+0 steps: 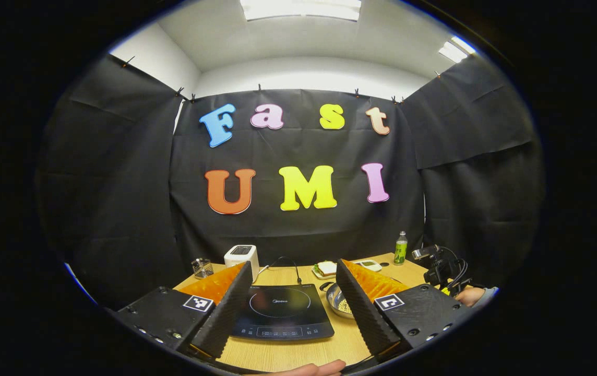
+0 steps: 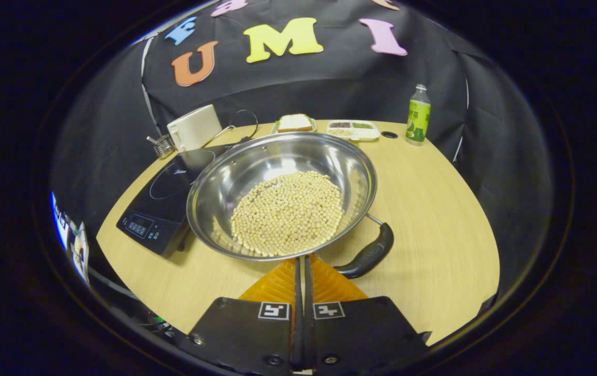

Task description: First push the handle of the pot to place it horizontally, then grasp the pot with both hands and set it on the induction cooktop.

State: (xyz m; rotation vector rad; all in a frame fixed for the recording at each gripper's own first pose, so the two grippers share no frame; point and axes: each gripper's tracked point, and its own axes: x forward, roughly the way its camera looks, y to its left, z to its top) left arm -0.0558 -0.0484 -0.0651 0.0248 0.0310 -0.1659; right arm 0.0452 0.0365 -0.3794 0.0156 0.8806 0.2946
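A steel pot point(image 2: 277, 162) holding pale beans point(image 2: 288, 211) stands on the wooden table, right beside the black induction cooktop point(image 2: 173, 196). Its black handle point(image 2: 369, 254) sticks out at the near right, angled toward me. My right gripper point(image 2: 301, 259) is shut with nothing between its fingers, its tips at the pot's near rim, just left of the handle. My left gripper point(image 1: 294, 265) hangs open above the table's near edge, framing the cooktop point(image 1: 283, 310). Part of the pot point(image 1: 336, 300) peeks out behind its right finger.
A white toaster point(image 2: 194, 128) and a small wire holder point(image 2: 163, 145) stand behind the cooktop. Sandwich plate point(image 2: 294, 123), divided tray point(image 2: 353, 129) and green bottle point(image 2: 418, 114) line the far edge. Bare tabletop point(image 2: 434, 219) lies right of the pot. A hand point(image 1: 470, 296) shows at right.
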